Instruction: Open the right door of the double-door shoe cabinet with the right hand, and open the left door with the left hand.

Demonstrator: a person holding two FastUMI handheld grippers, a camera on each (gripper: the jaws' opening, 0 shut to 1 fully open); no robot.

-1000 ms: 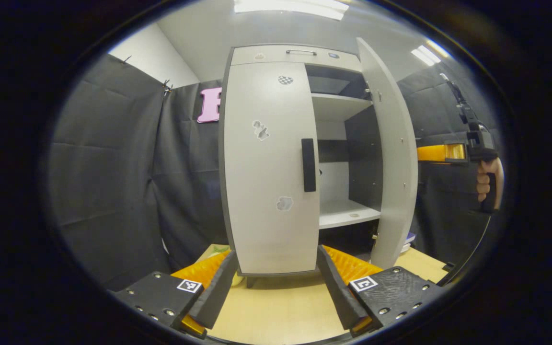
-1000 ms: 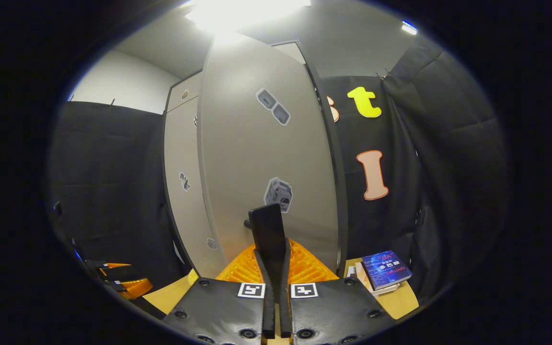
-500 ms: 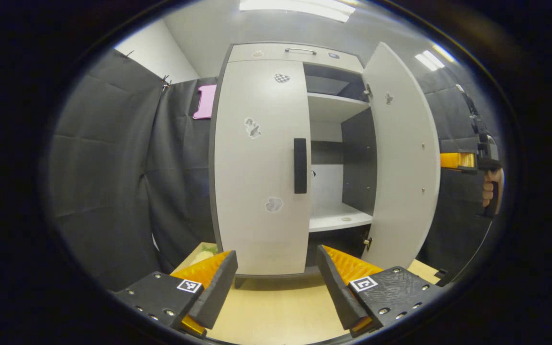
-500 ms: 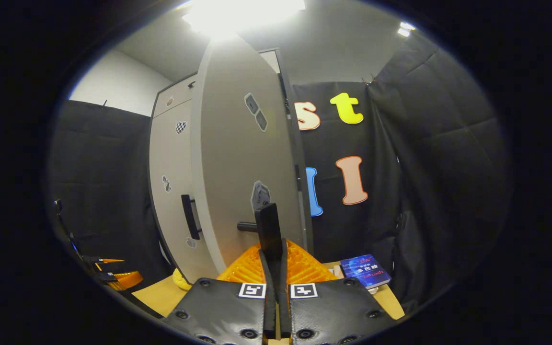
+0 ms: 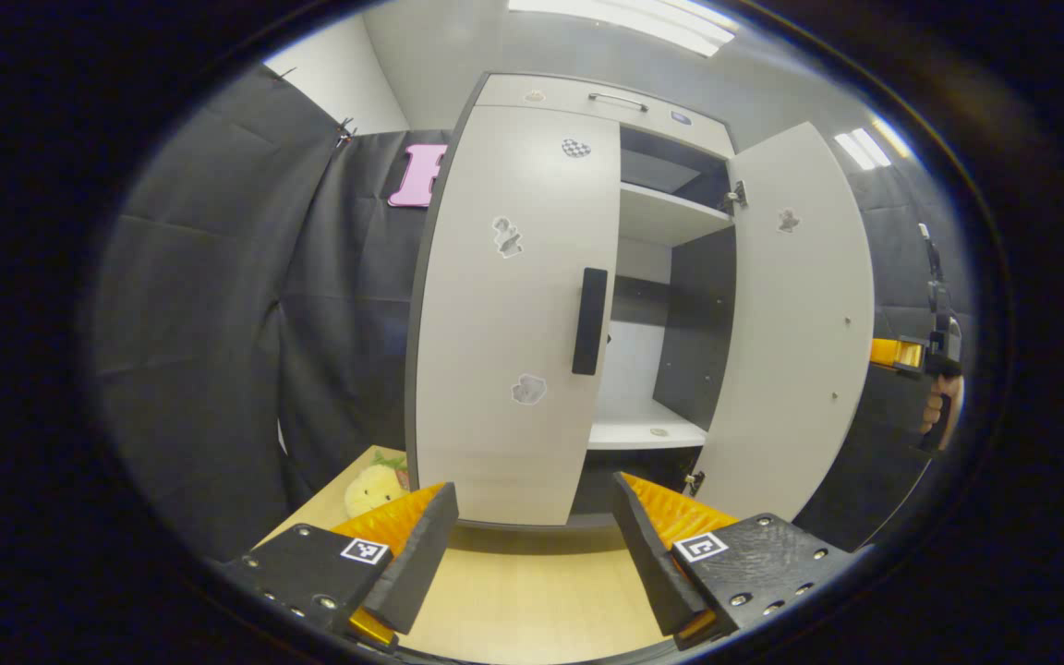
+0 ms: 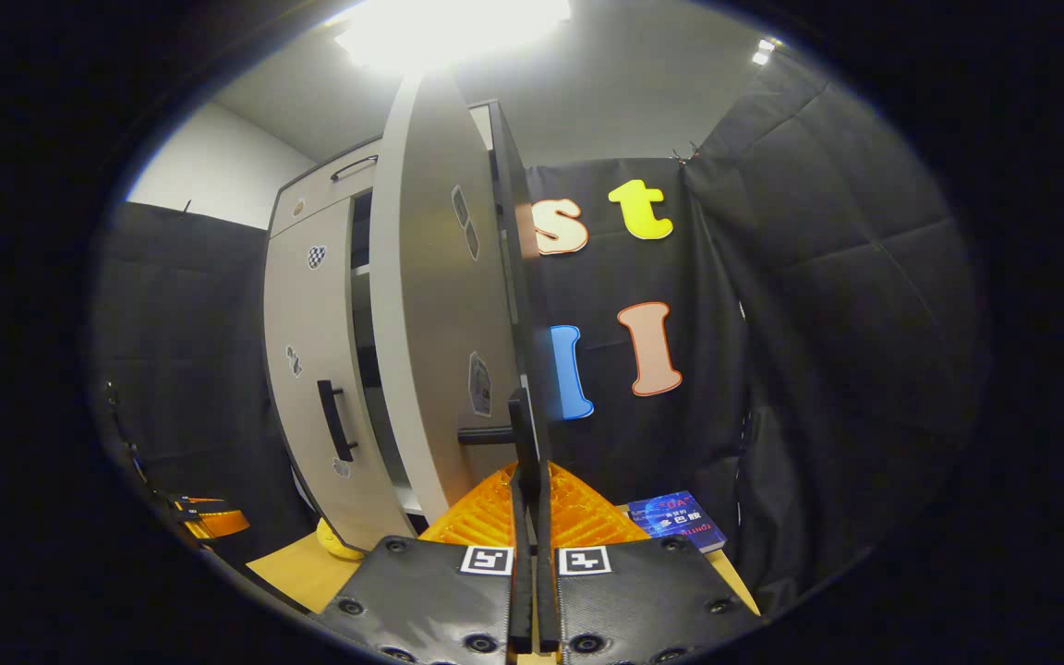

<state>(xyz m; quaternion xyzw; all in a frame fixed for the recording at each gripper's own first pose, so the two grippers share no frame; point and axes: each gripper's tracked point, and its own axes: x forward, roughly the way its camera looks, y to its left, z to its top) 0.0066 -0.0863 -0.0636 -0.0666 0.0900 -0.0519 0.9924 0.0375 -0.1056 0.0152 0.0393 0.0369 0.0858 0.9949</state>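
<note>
The pale grey shoe cabinet (image 5: 606, 102) stands on a wooden table. Its left door (image 5: 513, 305) is closed, with a black vertical handle (image 5: 590, 321) on its inner edge. My left gripper (image 5: 532, 540) is open, low in front of that door and well short of the handle, with nothing between its fingers. The right door (image 5: 795, 323) is swung wide open and shelves (image 5: 647, 429) show inside. In the right gripper view I see this door (image 6: 430, 305) nearly edge on. My right gripper (image 6: 529, 480) is shut on the right door's black handle (image 6: 523, 425).
A yellow plush toy (image 5: 370, 488) lies on the wooden table (image 5: 532, 600) by the cabinet's left front corner. A blue book (image 6: 675, 520) lies on the table to the right of the open door. Black cloth walls close in on both sides.
The right door has swung further open, pulled by my right gripper, which has moved farther right. The left gripper's view has shifted a little, bringing the plush toy into sight.
</note>
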